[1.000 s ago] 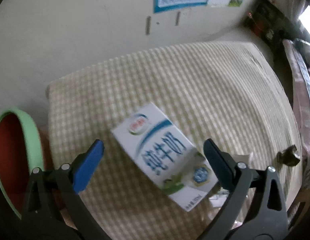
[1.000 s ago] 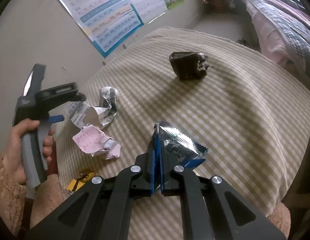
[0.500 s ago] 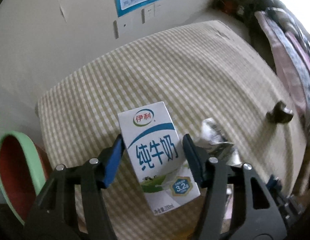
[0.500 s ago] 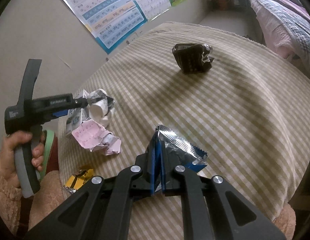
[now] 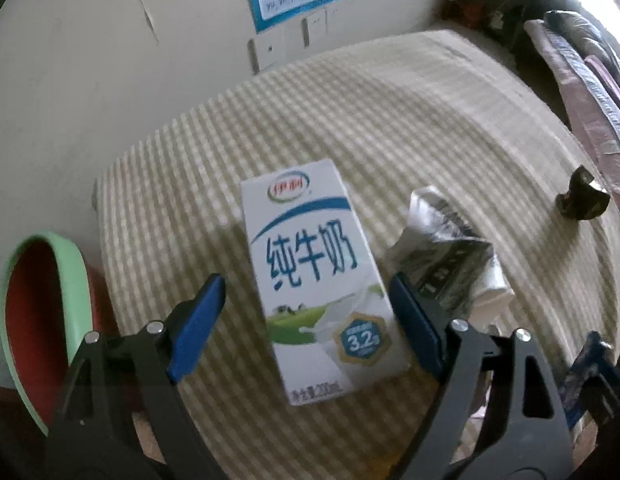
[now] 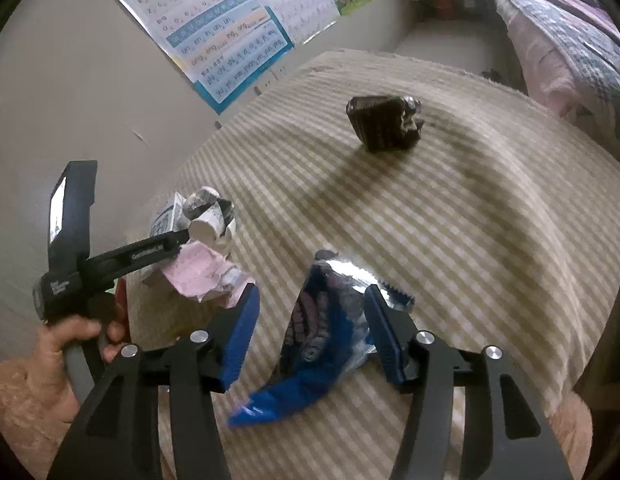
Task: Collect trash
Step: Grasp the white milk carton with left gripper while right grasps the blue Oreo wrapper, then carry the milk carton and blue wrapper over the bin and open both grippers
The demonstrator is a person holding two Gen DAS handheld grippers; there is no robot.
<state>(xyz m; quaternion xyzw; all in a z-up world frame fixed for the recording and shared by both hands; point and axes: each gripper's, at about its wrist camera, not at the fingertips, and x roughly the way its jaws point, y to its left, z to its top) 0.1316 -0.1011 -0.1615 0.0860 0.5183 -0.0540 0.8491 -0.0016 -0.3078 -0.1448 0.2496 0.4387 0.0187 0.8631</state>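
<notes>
Blue wrapper (image 6: 310, 344) (crumpled) between opening fingers (image 6: 240, 336)

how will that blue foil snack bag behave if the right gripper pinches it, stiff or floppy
Probably floppy: the blue foil snack bag is creased and sagging between the opening fingers of the right gripper. It looks torn open and flat, so likely very light. The shiny foil may slip, and a pinch would likely crumple it rather than hold its shape.

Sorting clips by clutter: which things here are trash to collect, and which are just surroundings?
Trash to collect:
milk carton
blue snack wrapper
dark crumpled wrapper
pink crumpled paper
black-and-white crumpled wrapper

Surroundings:
wall posters
bedding
checked tablecloth
</notes>
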